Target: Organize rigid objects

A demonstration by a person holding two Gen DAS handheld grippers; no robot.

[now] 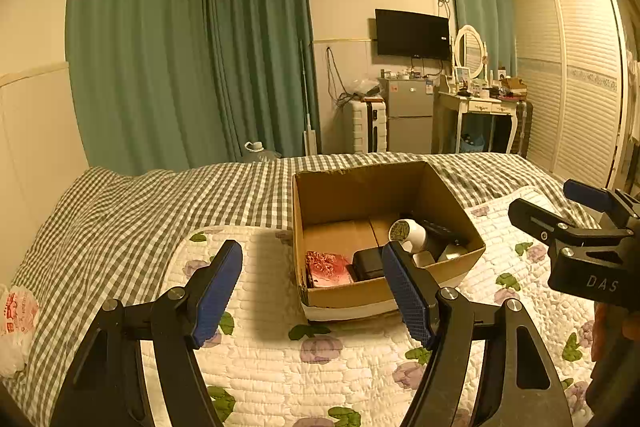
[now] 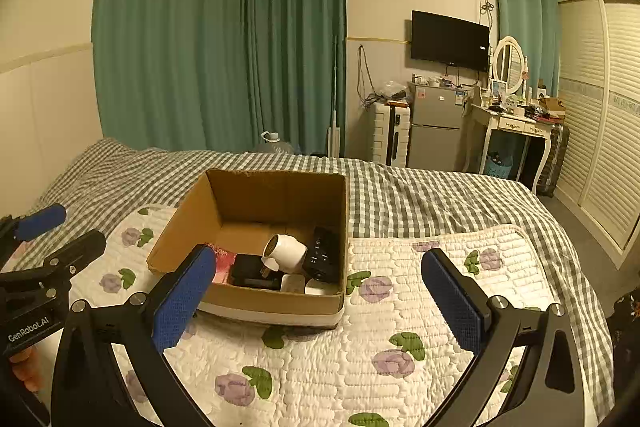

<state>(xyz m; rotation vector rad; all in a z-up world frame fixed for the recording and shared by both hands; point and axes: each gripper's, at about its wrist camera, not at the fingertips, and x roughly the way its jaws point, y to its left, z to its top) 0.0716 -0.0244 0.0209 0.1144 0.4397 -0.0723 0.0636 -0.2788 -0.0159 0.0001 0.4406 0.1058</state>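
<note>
An open cardboard box [image 1: 456, 203] [image 2: 180, 223] stands on a white floral quilt on the bed. Inside lie a white mug [image 1: 408, 233] [image 2: 286, 249] on its side, a black remote [image 1: 440, 227] [image 2: 322, 253], a black case [image 1: 368, 263] [image 2: 252, 269], a red patterned packet [image 1: 328, 269] [image 2: 224, 261] and small white items [image 2: 304, 285]. My left gripper [image 1: 312, 291] is open and empty, in front of the box. My right gripper [image 2: 320, 297] is open and empty, at the box's near right side. Each gripper shows at the edge of the other's view.
The floral quilt [image 1: 280, 359] [image 2: 400, 307] lies over a green checked bedspread [image 1: 120, 219] [image 2: 420, 195]. A plastic bag [image 1: 16, 323] sits at the bed's left edge. Beyond the bed are curtains, a suitcase [image 1: 366, 125], a small fridge [image 1: 410, 115] and a dressing table [image 1: 476, 107].
</note>
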